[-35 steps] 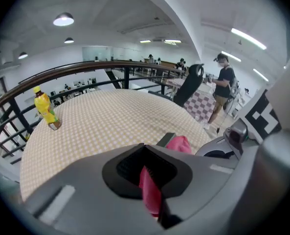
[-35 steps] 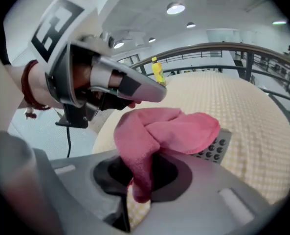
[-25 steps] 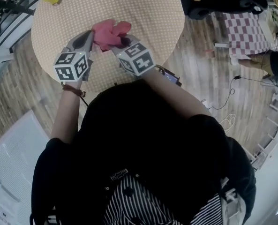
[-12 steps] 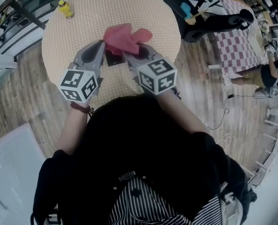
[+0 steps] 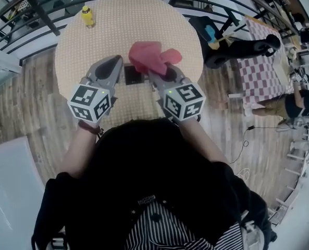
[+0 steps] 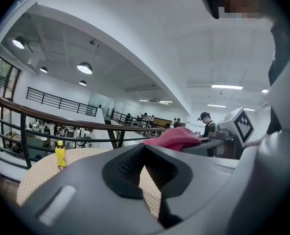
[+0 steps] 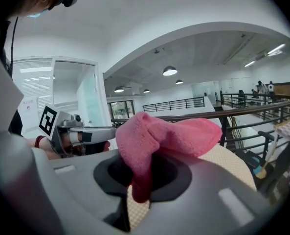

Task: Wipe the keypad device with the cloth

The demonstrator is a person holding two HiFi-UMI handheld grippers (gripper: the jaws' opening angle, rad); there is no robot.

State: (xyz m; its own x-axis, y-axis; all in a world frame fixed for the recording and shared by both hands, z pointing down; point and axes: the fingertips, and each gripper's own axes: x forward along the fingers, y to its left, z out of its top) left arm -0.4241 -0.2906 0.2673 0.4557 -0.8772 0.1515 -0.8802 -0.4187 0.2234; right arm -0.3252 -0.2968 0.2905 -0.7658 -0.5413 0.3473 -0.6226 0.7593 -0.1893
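Plank floor (image 5: 20,107), round table (image 5: 128,27), black railing (image 5: 40,15).

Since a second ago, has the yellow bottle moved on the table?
No. The yellow bottle stays by the table's far-left rim; only the head camera shifted.

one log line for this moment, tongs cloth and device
left tongs: shut, empty | right tongs: shut on pink fleecy cloth | dark square keypad device: uncovered on round beige table
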